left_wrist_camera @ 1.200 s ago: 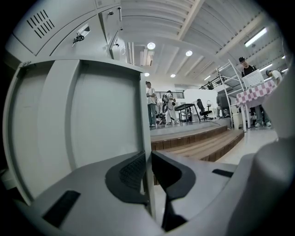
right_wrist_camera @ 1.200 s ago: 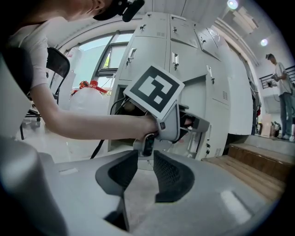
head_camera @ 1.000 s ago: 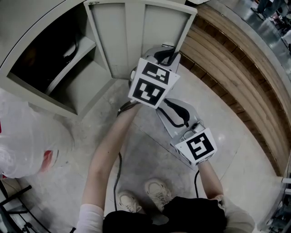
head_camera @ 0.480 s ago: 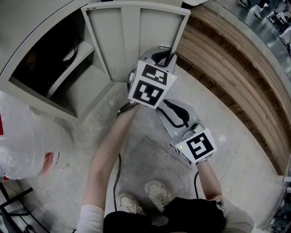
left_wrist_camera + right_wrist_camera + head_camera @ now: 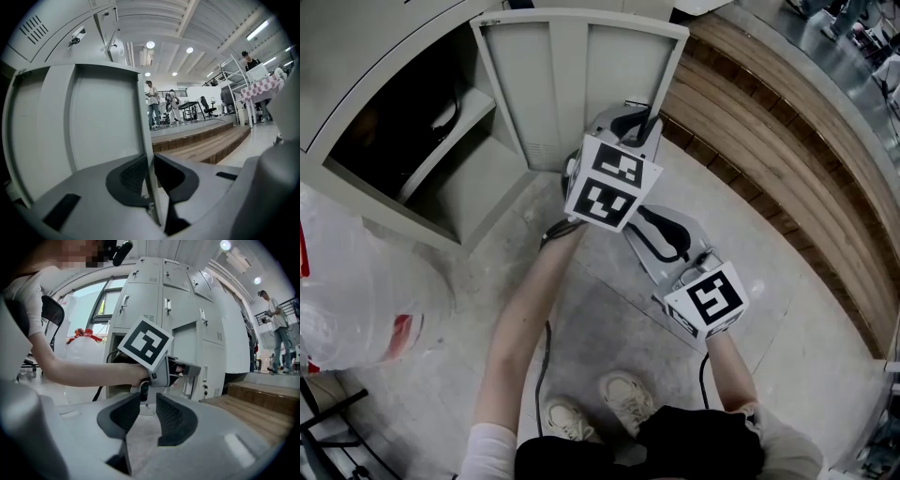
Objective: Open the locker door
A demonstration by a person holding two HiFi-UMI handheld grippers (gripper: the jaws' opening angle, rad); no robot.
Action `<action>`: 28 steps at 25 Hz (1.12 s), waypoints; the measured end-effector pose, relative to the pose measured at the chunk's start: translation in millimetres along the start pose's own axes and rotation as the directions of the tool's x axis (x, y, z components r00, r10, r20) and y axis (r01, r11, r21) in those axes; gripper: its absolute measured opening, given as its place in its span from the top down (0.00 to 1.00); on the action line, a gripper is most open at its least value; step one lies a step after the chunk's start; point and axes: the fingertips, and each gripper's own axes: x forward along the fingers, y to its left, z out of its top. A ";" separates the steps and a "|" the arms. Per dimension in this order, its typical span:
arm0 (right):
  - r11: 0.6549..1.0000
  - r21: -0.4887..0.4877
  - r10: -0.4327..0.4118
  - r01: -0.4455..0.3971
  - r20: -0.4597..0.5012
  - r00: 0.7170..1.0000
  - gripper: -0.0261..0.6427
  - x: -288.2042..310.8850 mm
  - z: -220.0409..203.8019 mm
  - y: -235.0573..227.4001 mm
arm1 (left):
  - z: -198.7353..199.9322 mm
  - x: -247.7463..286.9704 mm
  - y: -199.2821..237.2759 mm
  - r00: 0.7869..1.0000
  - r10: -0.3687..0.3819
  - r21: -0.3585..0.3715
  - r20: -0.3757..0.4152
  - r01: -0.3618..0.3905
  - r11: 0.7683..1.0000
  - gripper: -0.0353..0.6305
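1. You are standing in a big indoor hall, more a shared lab or work floor than a home.
2. A bank of grey metal lockers (image 5: 187, 310) is lining one wall, with one locker door (image 5: 581, 84) standing open.
3. Wooden steps (image 5: 769, 141) are rising from the polished floor (image 5: 820, 366) to a low platform.
4. Round ceiling lights (image 5: 150, 45) are shining over people (image 5: 152, 105) standing near an office chair (image 5: 206, 105).

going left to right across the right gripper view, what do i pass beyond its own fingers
white sleeve → plastic bag → left gripper, clamped on the locker door → wooden steps
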 end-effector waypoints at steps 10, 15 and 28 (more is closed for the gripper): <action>1.000 0.005 0.001 -0.001 0.011 1.000 0.81 -1.4 3.1 4.1 | -15.3 -17.8 -8.3 1.000 0.004 -0.003 -0.019 -0.004 1.000 0.84; 1.000 -0.007 0.030 -0.030 0.024 0.999 0.80 -2.0 7.2 15.2 | -11.7 -34.5 -5.2 1.000 0.028 -0.014 0.011 -0.028 1.000 0.83; 0.997 -0.018 0.072 -0.070 0.098 0.993 0.80 -4.2 33.6 32.9 | 7.9 -93.0 33.3 0.971 0.202 -0.089 0.131 -0.191 0.978 0.84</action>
